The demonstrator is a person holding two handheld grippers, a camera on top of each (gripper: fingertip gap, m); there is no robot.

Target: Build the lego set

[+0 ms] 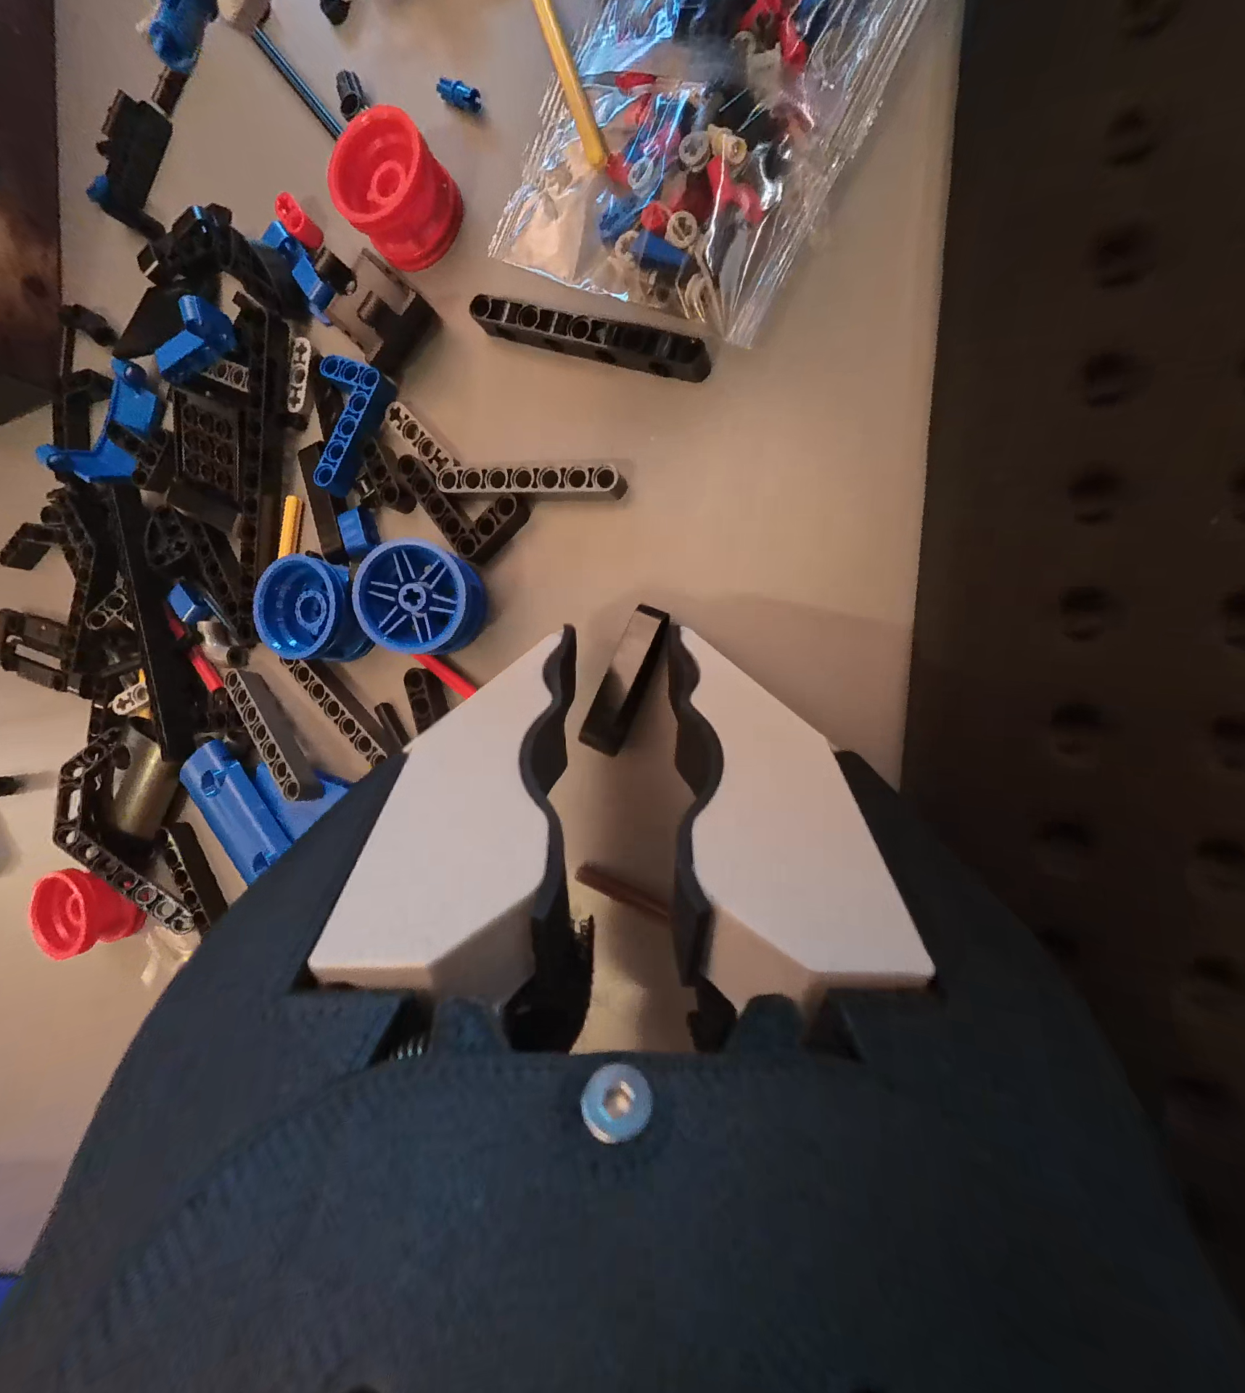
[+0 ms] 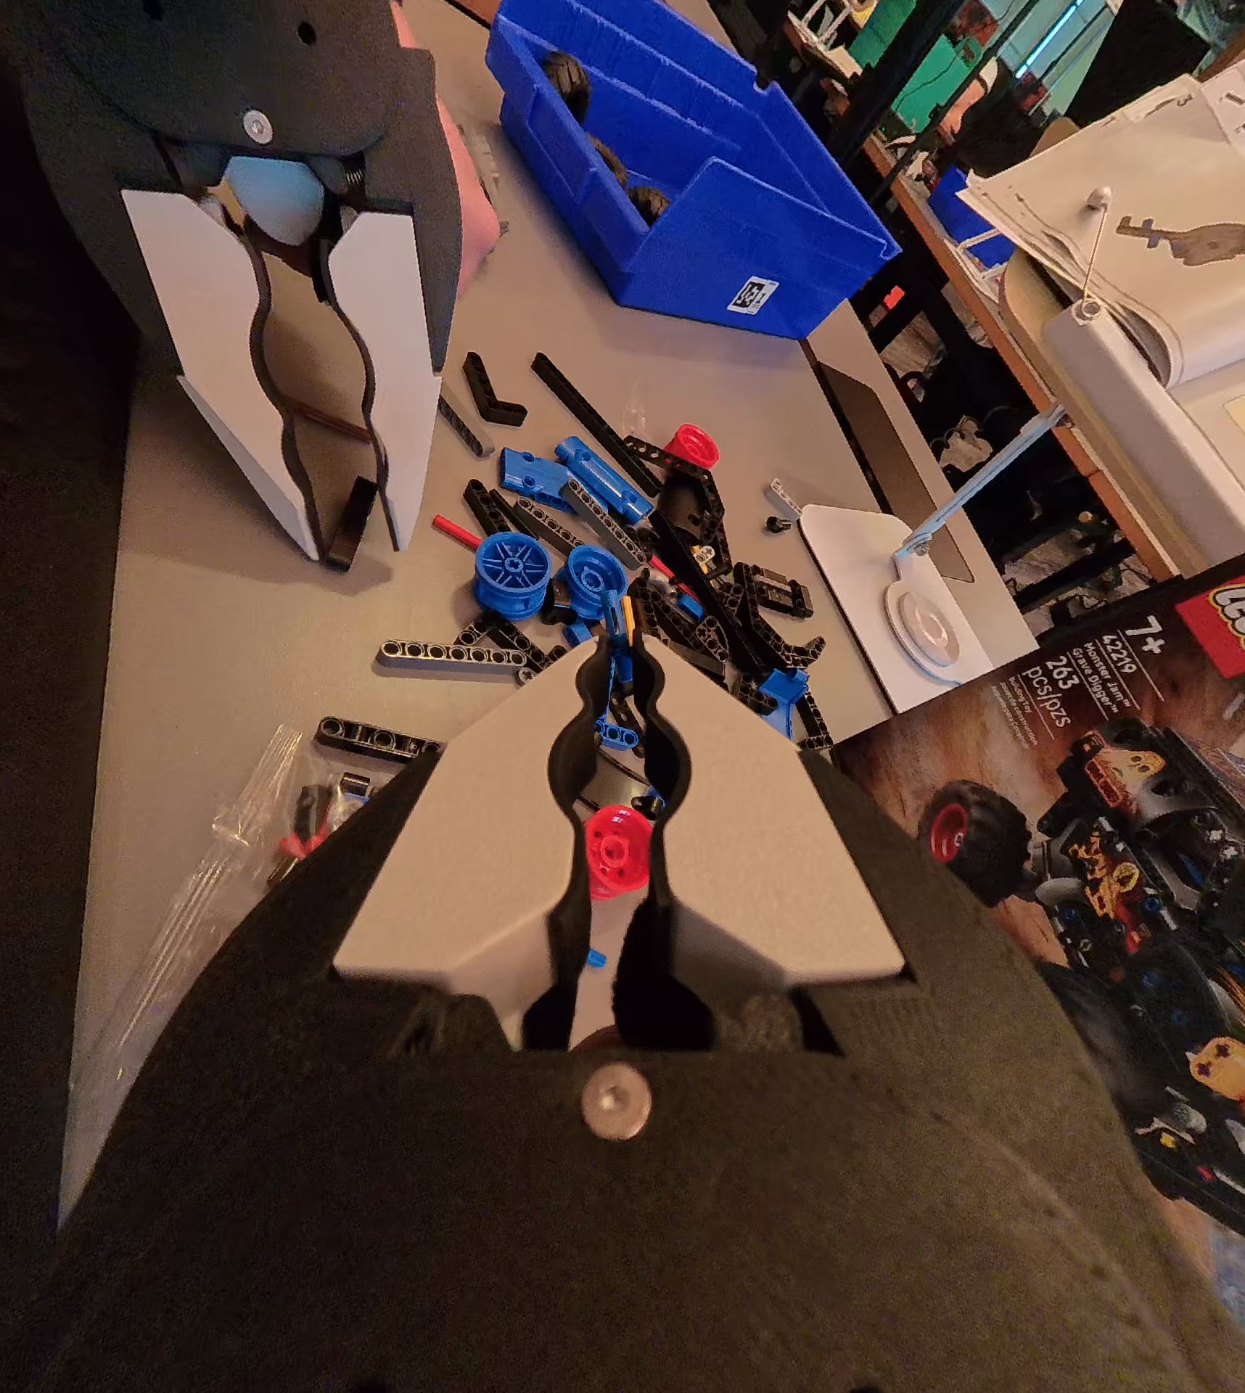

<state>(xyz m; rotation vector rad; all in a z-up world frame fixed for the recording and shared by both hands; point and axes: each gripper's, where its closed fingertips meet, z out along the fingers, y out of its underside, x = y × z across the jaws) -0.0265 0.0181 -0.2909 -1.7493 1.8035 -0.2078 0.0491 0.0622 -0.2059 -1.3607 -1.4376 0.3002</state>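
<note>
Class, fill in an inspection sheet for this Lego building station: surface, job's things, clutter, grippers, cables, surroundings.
Surface: grey table, lit, with bare patches.
Job's things: loose pile of black and blue beams; two blue wheels side by side; red wheel; sealed bag of small parts; set box at the table edge.
Clutter: blue bin holding black tyres; white lamp base.
Grippers: left gripper has a flat black piece between partly open fingers; right gripper nearly closed, empty, above the pile.
Cables: nothing seen.
Surroundings: open instruction booklet; shelving behind.
</note>
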